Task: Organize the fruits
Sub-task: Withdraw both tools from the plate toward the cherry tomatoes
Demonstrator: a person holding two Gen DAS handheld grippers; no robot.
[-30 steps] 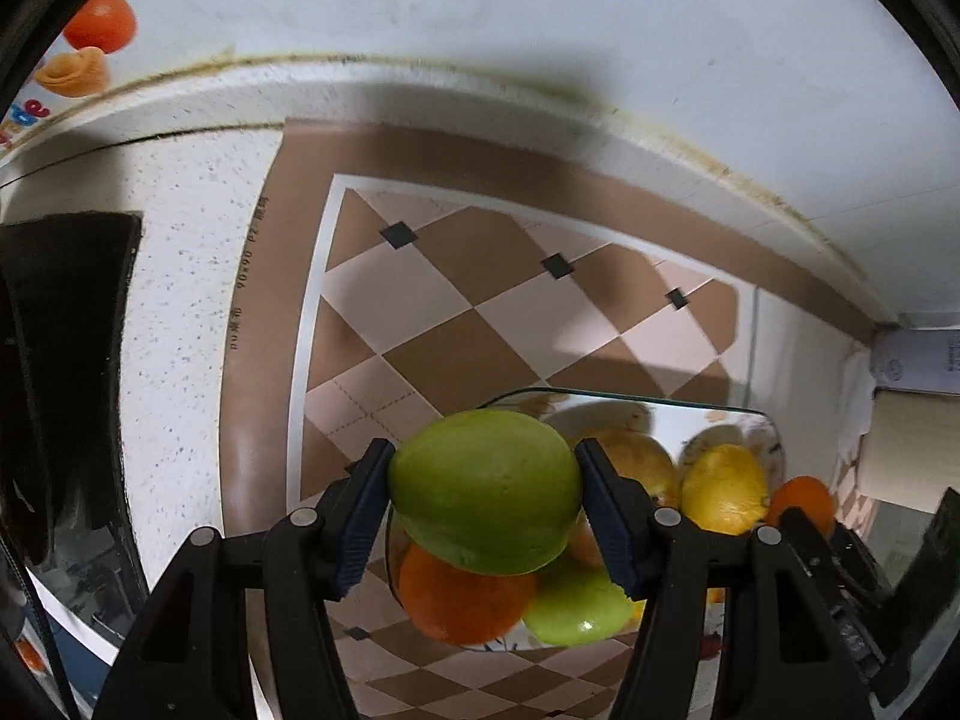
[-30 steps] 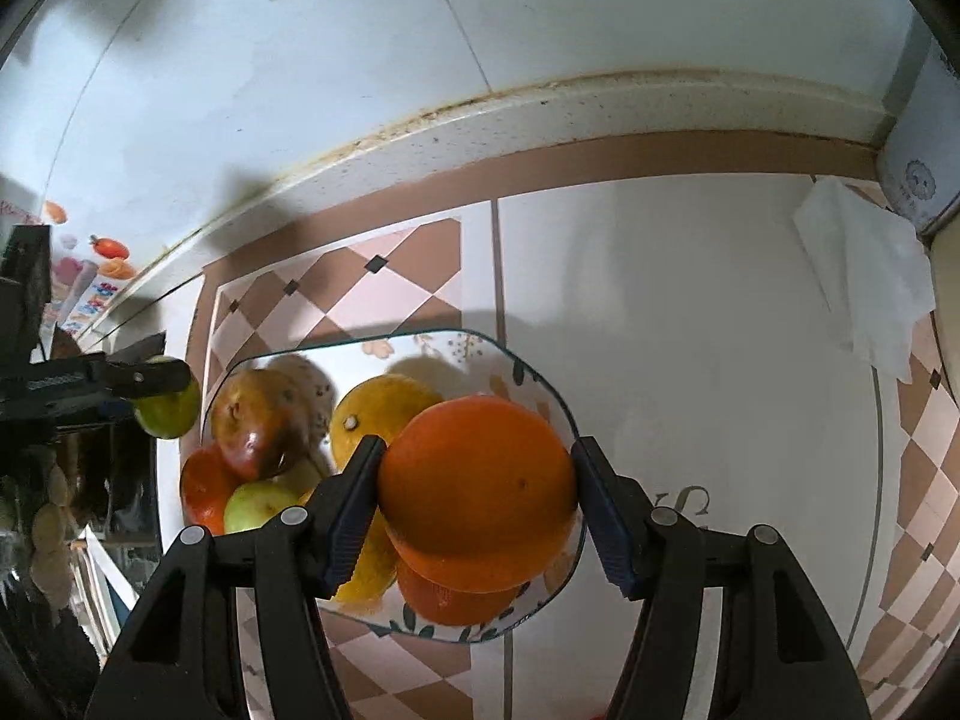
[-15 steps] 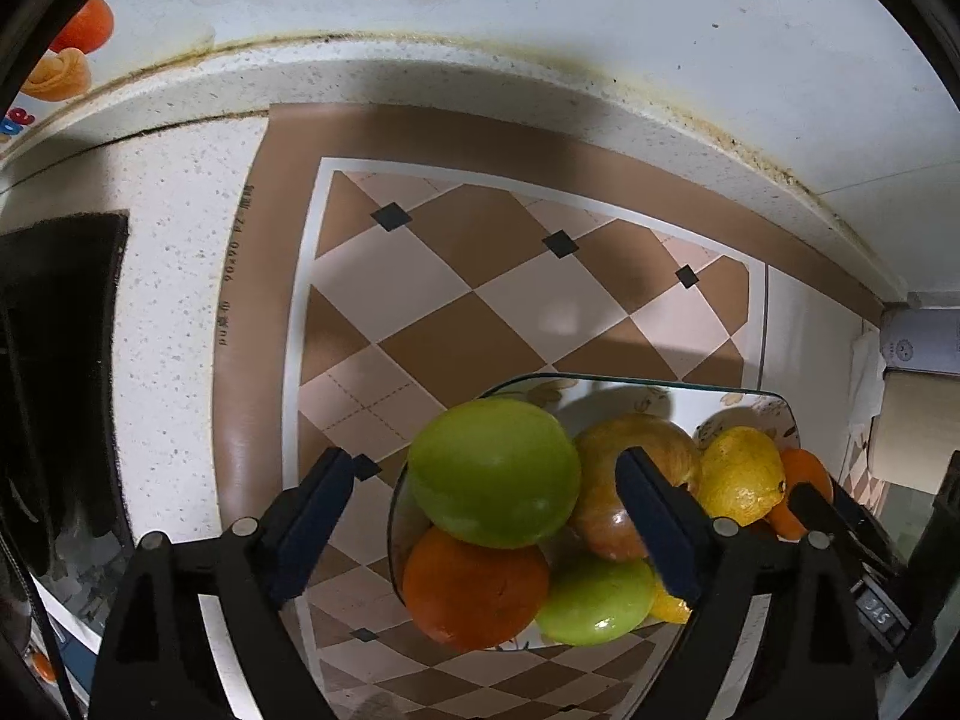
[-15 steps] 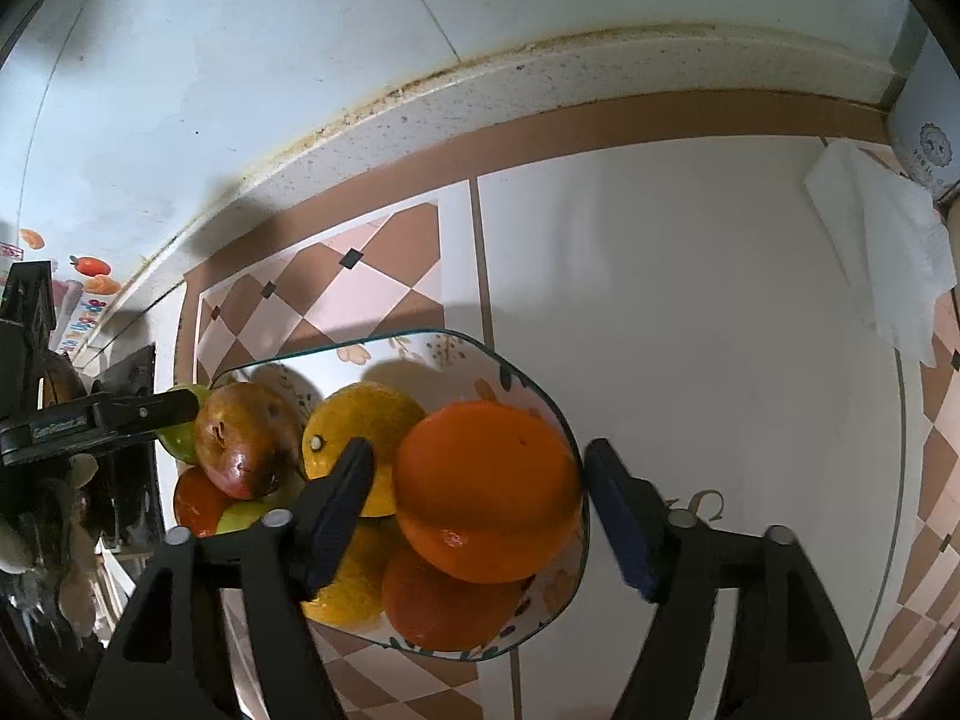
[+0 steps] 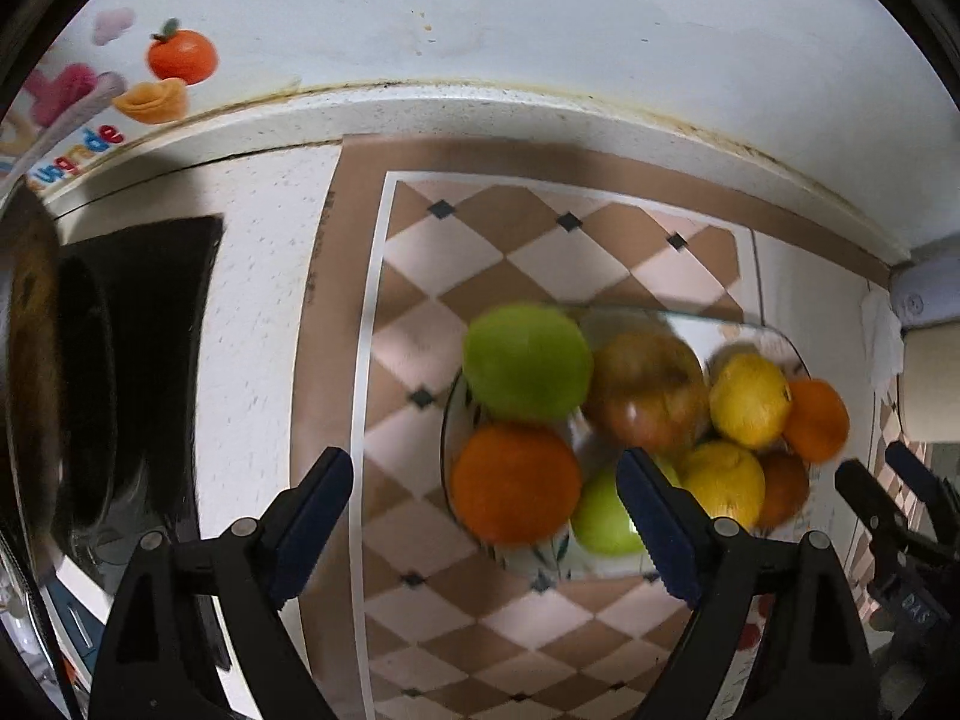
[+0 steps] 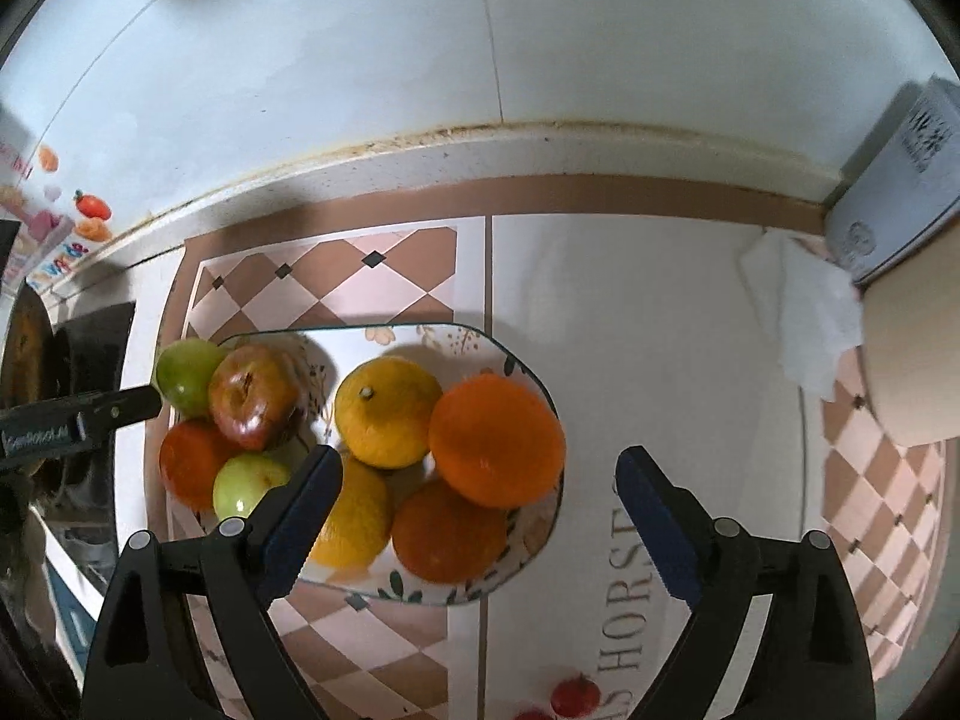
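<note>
We're in a home kitchen: speckled stone desk (image 6: 384, 174) against white wall tiles (image 6: 600, 30), fruit stickers (image 5: 180, 60) far left, checkered mat (image 5: 480, 252) underneath.

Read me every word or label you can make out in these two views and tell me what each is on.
"HORSE", large grey letters on the table mat; further letters are hidden.
"ungde", partly readable colourful letters on the wall sticker.
White lettering on the left tongs: too blurred.
Print on the box: too small to read.

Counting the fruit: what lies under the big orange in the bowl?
Under the big orange lies another orange, in the bowl. Anything beneath them is hidden.
</note>
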